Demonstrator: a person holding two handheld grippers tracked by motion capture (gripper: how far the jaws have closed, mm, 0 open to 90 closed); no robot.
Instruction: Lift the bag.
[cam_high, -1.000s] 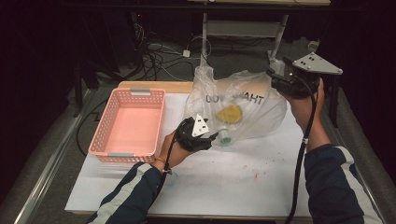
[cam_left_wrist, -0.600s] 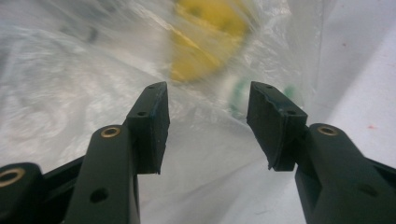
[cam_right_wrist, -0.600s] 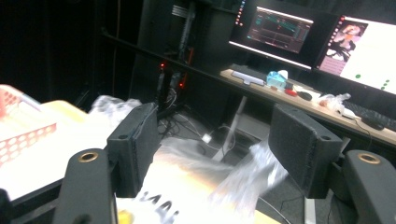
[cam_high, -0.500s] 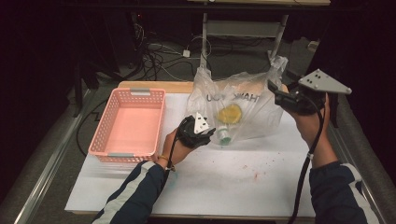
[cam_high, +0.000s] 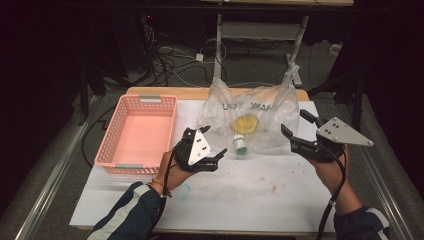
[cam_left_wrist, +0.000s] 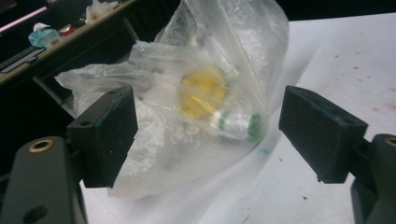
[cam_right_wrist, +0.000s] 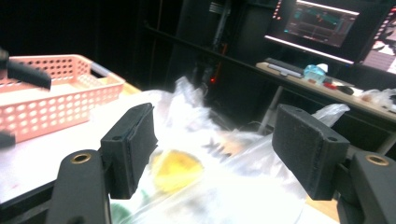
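1. Pink basket (cam_high: 137, 132): perforated plastic, rectangular, on left part of desk, grey label strips at near & far rims; holds nothing. Also seen in right gripper view (cam_right_wrist: 56, 100).
2. Desk (cam_high: 250, 195): white top w/ faint red specks at right-centre & a bluish smudge near front left; wooden strip along far edge.
3. Cables (cam_high: 170, 62): tangled on floor behind desk.
4. Metal stand (cam_high: 260, 35): pale frame, upright, beyond desk.
5. Monitor (cam_right_wrist: 322, 21): lit, on a far bench, w/ a blue-capped item (cam_right_wrist: 315, 72) & clutter just beside it.
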